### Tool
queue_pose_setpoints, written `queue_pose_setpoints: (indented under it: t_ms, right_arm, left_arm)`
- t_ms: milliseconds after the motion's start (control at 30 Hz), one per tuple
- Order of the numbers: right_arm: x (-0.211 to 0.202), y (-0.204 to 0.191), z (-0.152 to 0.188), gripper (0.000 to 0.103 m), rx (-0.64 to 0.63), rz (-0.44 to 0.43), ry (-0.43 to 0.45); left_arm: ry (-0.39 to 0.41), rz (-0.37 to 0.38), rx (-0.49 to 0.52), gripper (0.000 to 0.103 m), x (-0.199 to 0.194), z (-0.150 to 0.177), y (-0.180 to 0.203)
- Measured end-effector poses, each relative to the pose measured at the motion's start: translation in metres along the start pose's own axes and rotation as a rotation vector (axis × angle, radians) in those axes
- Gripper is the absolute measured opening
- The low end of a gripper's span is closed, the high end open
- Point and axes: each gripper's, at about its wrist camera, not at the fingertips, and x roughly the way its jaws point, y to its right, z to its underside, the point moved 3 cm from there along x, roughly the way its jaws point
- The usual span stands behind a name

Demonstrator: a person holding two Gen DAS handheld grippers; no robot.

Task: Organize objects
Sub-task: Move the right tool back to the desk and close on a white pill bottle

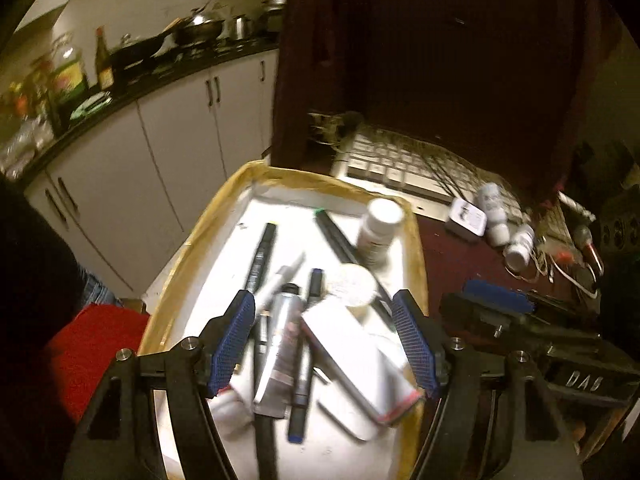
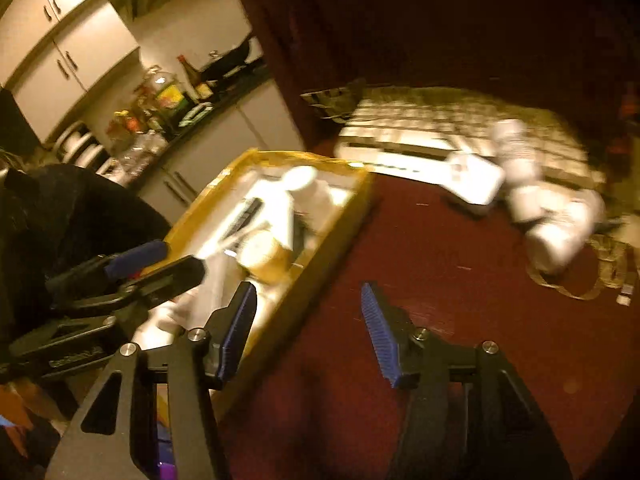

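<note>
The left wrist view looks straight down into a shallow tray [image 1: 224, 208] with a white floor and a rim wrapped in tan tape, and only here can the contents be sorted out. The left gripper [image 1: 324, 340] hangs over the near end with its 2 blue ribbed pads spread wide and nothing between them. Under it lie a crimped silver tube [image 1: 280, 344], a flat white box [image 1: 356, 360] with a red end, and a blue-capped pen [image 1: 304, 360]. Further in are a long black marker [image 1: 260, 256], a black stick with a green tip [image 1: 334, 236], a round white lid [image 1: 352, 284] and an upright white bottle [image 1: 378, 232] against the right rim.

The right wrist view is smeared by motion, so the same tray [image 2: 332, 240] reads as a yellow-edged box holding pale shapes, among them what may be a roll of tape. That view gives more of the dark red table top [image 2: 460, 280], which is flat and matte. The right gripper [image 2: 310, 332] is over this bare surface just right of the tray, its jaws apart and holding nothing.

Both views show a white keyboard [image 1: 400, 164] at the far side of the table. Near its right end sit a small white rectangular case [image 1: 468, 216] and a cluster of 3 small white bottles [image 1: 500, 220], all outside the tray. Kitchen cabinets [image 1: 180, 128] with dark handles stand far left.
</note>
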Motion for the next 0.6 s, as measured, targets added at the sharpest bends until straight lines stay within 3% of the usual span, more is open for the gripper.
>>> queue_pose_setpoints:
  t_ms: [167,333,433,533,600]
  right_arm:
    - [-0.013,0.050,0.001,0.054,0.097,0.111,0.028]
    - [-0.016,0.079,-0.012,0.054,0.061,0.290,0.029]
    - [-0.001,0.098,-0.024,0.054,0.083,0.359,-0.015]
    - [0.011,0.111,-0.032,0.054,0.168,0.347,-0.044]
    - [0.016,0.113,-0.039,0.054,0.196,0.428,-0.043]
  left_arm:
    - [0.001,0.041,0.047,0.065,-0.005,0.010,0.038]
    - [-0.064,0.200,0.053,0.066,-0.002,0.016,0.073]
    - [-0.058,0.203,0.077,0.066,-0.004,0.017,0.089]
    - [-0.066,0.213,0.075,0.066,-0.003,0.018,0.096]
    - [-0.070,0.211,0.070,0.066,-0.002,0.018,0.098]
